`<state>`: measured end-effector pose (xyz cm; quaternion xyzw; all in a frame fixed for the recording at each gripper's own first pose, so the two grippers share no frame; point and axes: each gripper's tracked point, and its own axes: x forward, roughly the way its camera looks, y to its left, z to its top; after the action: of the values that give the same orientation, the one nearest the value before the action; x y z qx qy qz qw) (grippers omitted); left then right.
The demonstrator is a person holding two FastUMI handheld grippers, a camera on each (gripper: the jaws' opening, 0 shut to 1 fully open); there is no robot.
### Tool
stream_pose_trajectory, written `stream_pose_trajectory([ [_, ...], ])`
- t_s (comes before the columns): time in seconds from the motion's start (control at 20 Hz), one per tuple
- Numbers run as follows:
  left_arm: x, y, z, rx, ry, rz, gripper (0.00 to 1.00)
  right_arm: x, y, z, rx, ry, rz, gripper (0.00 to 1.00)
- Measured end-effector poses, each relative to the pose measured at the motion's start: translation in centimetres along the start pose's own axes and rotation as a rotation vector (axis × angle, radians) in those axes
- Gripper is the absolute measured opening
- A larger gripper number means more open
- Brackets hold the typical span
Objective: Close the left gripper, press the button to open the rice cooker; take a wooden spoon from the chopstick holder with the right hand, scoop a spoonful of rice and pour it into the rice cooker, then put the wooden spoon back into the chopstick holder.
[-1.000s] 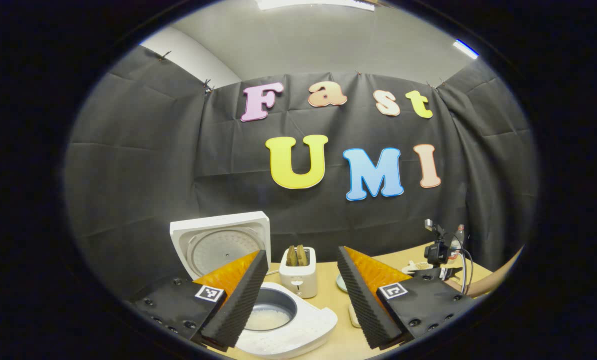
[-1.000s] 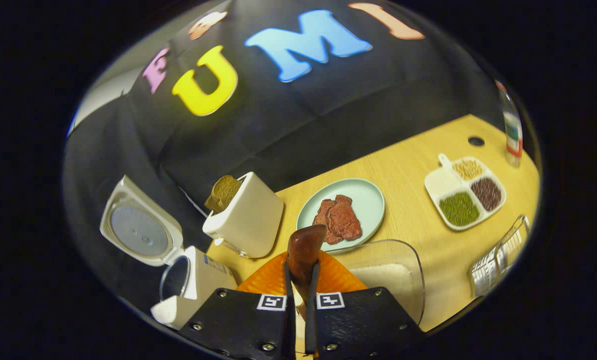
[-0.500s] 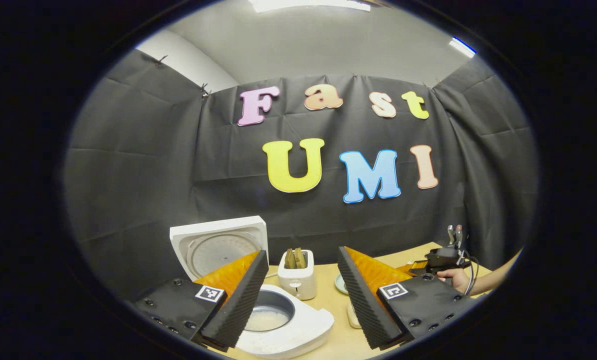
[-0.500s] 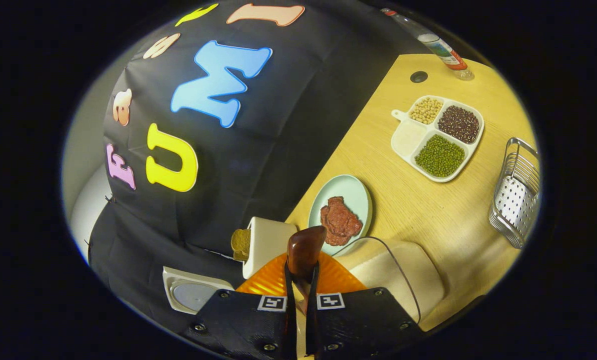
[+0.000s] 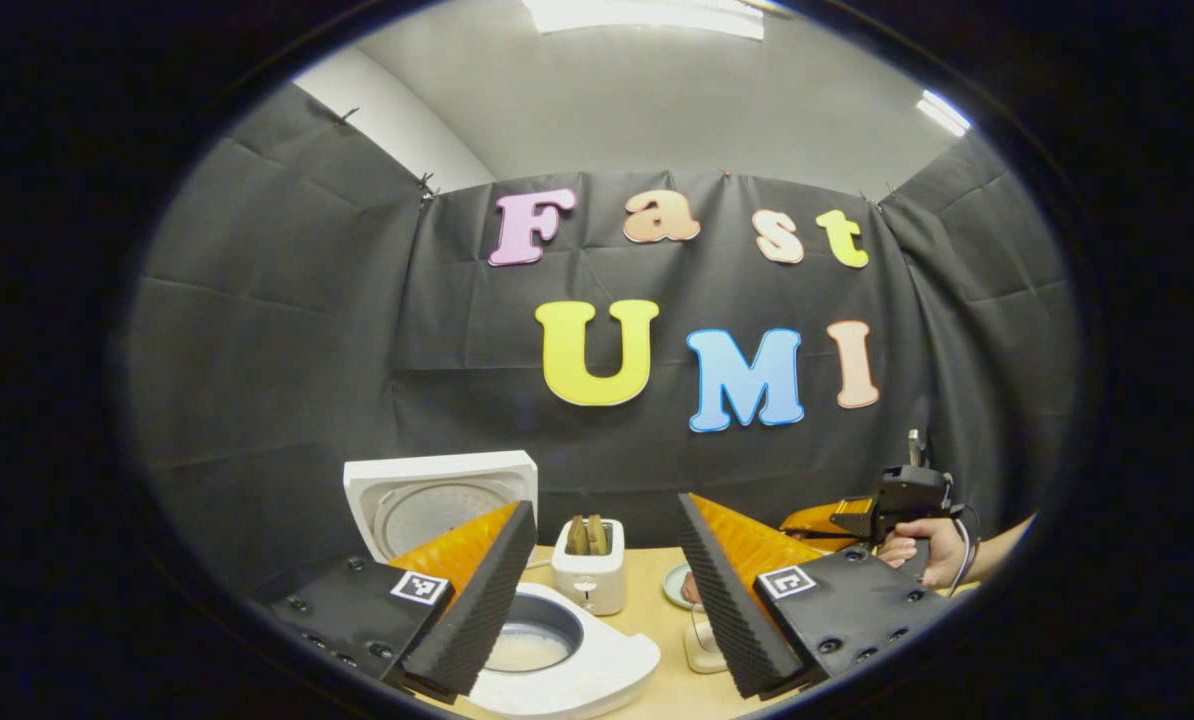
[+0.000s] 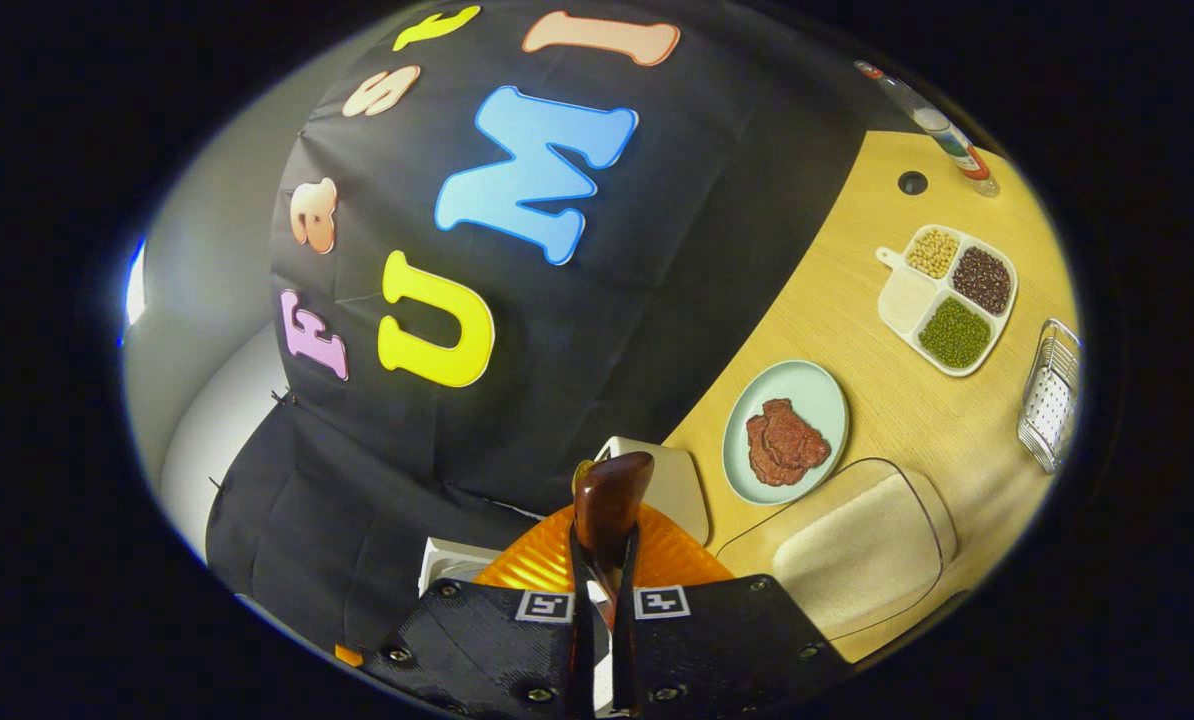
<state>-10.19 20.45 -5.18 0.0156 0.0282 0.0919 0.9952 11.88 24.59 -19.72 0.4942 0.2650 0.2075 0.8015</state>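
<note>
Spoon [image 6: 612,500] first: we see the dark wooden spoon at lower centre of the right gripper view, its end standing up between the jaws of the right hand-held gripper [image 6: 599,600], which are closed on it with barely a gap. We cannot tell whether it carries rice.

The rice cooker [image 5: 557,660] sits at lower centre of the left gripper view, lid up, pale rice in its pot. The left hand-held gripper [image 5: 597,590] hangs above it, jaws wide apart, holding nothing.

The clear rice container [image 6: 857,555] lies at lower right of the right gripper view, on the counter [image 6: 887,410], near the plate of meat [image 6: 785,432].

We judge the main risk to be spilling: the view is strongly rolled, so a tilted spoon could shed grains before reaching the pot. The thin spoon could also twist in the grip.

We can read no brand or label; the square markers on the grippers carry no words.
</note>
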Motion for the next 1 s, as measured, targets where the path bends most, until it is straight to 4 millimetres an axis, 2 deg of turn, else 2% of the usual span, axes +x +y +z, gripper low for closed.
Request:
stream_pose_trajectory([
  [0.15, 0.4, 0.7, 0.0, -0.005, -0.002, -0.003, 1.00, 0.2, 2.2, -1.3, -0.010, 0.013, 0.028, 0.07],
  [0.25, 0.4, 1.3, -0.1, 0.007, -0.005, 0.000, 0.93, 0.4, 3.3, -2.1, -0.007, 0.025, 0.041, 0.07],
  [0.3, 0.5, 1.4, -0.1, 0.014, -0.006, 0.000, 0.97, 0.6, 3.6, -2.4, -0.006, 0.030, 0.044, 0.08],
  [0.35, 0.4, 1.7, -0.4, 0.021, -0.007, 0.000, 0.93, 0.8, 4.1, -3.0, -0.009, 0.035, 0.048, 0.07],
  [0.55, 1.1, 2.7, -0.8, 0.021, -0.001, -0.009, 0.93, 1.3, 5.8, -4.6, -0.022, 0.054, 0.065, 0.07],
  [0.6, 1.4, 3.2, -1.0, 0.013, 0.002, -0.009, 1.00, 1.5, 6.4, -5.0, -0.028, 0.057, 0.069, 0.07],
  [0.65, 1.7, 3.9, -1.2, 0.002, 0.006, -0.005, 0.92, 1.8, 6.8, -5.4, -0.030, 0.062, 0.072, 0.07],
  [0.8, 2.7, 6.3, -1.8, -0.022, 0.015, 0.023, 0.93, 2.9, 7.9, -7.1, -0.037, 0.081, 0.079, 0.07],
  [0.85, 2.9, 7.1, -2.0, -0.022, 0.018, 0.034, 0.97, 3.5, 8.2, -7.9, -0.034, 0.092, 0.080, 0.07],
  [0.95, 3.7, 8.5, -2.5, -0.020, 0.024, 0.044, 0.93, 4.7, 8.8, -9.4, -0.034, 0.111, 0.083, 0.07],
  [1.0, 4.4, 9.3, -3.1, -0.016, 0.028, 0.048, 1.00, 5.5, 9.0, -10.1, -0.039, 0.122, 0.086, 0.07],
])
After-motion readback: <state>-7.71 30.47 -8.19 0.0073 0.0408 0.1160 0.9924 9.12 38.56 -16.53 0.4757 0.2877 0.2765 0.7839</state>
